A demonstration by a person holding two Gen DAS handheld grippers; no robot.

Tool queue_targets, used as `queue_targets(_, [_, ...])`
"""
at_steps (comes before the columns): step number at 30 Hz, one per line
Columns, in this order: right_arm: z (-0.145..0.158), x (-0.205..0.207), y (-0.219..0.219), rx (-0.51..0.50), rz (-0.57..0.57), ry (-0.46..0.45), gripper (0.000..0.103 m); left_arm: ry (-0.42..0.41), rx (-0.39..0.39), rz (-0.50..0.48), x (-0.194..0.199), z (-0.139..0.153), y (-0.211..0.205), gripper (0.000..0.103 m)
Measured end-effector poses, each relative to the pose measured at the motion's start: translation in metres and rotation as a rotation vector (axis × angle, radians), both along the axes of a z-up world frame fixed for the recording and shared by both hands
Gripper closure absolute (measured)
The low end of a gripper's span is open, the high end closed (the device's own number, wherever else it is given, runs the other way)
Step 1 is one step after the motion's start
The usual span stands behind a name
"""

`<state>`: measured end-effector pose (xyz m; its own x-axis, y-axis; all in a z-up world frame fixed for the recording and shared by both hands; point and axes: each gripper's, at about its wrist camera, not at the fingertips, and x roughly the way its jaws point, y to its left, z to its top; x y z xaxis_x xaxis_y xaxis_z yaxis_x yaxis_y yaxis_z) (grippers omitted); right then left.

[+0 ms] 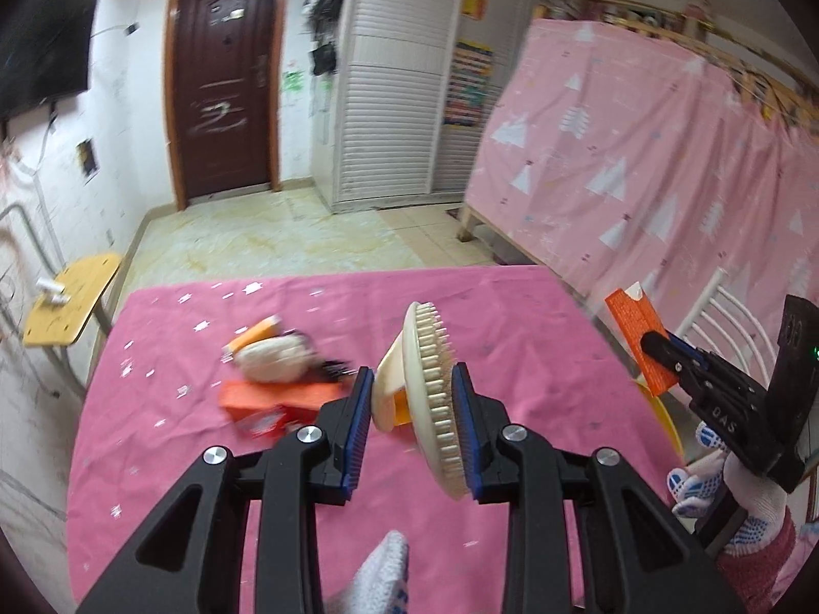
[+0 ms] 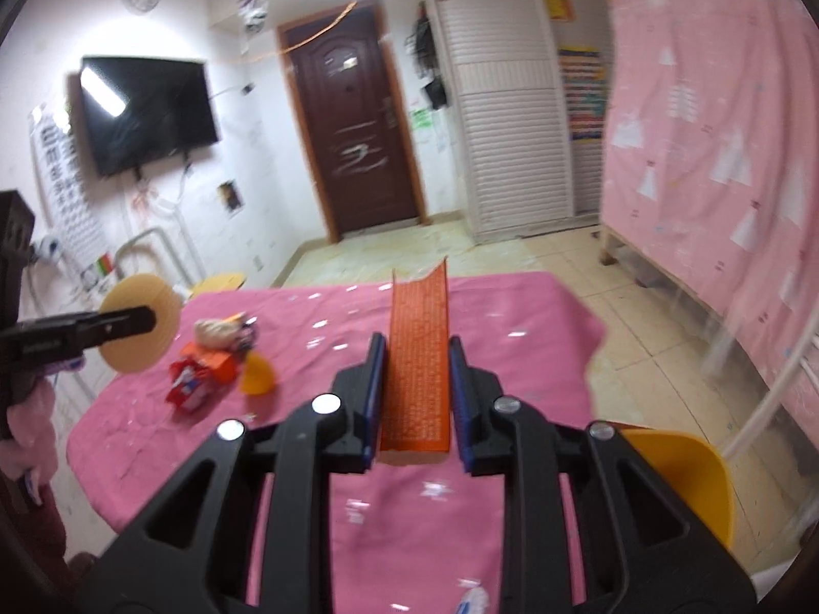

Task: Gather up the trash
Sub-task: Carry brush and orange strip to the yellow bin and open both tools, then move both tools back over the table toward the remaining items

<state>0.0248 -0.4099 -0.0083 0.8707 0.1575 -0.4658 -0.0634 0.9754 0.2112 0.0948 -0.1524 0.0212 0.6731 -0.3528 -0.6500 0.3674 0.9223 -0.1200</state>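
My left gripper [image 1: 412,412] is shut on a round cream brush [image 1: 432,399] with short bristles, held on edge above the pink tablecloth [image 1: 256,486]. The brush also shows in the right wrist view [image 2: 141,330]. My right gripper [image 2: 415,391] is shut on a torn orange box [image 2: 419,363], held upright above the table's right side; it shows in the left wrist view [image 1: 640,343]. On the cloth lie a crumpled white wad [image 1: 274,360], an orange carton [image 1: 276,396], a red wrapper [image 2: 187,389] and a yellow-orange wedge [image 2: 258,373].
A yellow bin [image 2: 686,481] stands off the table's right edge. A white chair [image 1: 716,307] and a pink-curtained bed frame [image 1: 640,153] are on the right. A small wooden stool [image 1: 71,297] stands at the left. A brown door [image 1: 222,87] is at the far wall.
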Motion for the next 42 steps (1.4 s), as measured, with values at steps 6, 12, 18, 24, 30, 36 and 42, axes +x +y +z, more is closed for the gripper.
queue_targets(6, [-0.002,-0.018,-0.051,0.010,-0.129,-0.014,0.081,-0.012,0.022,-0.105,-0.006,0.007,-0.064,0.080])
queue_targets(12, [-0.011,-0.034,-0.098,0.002,-0.248,-0.003,0.081,-0.033,0.051,-0.212,-0.016,0.013,-0.134,0.080])
queue_targets(18, [-0.024,-0.042,-0.137,0.052,-0.300,0.021,0.080,-0.037,0.081,-0.290,-0.024,0.008,-0.194,0.080])
queue_targets(24, [-0.029,-0.050,-0.159,0.096,-0.343,0.015,0.080,-0.015,0.105,-0.357,-0.030,-0.011,-0.246,0.080])
queue_targets(30, [-0.023,-0.062,-0.175,0.145,-0.382,-0.031,0.061,-0.004,0.075,-0.403,-0.030,-0.030,-0.288,0.080])
queue_targets(36, [-0.022,-0.065,-0.182,0.162,-0.389,-0.049,0.061,0.037,0.069,-0.441,-0.033,-0.042,-0.315,0.074])
queue_targets(42, [-0.022,-0.065,-0.185,0.178,-0.384,-0.054,0.060,0.086,0.064,-0.416,-0.028,-0.051,-0.314,0.059])
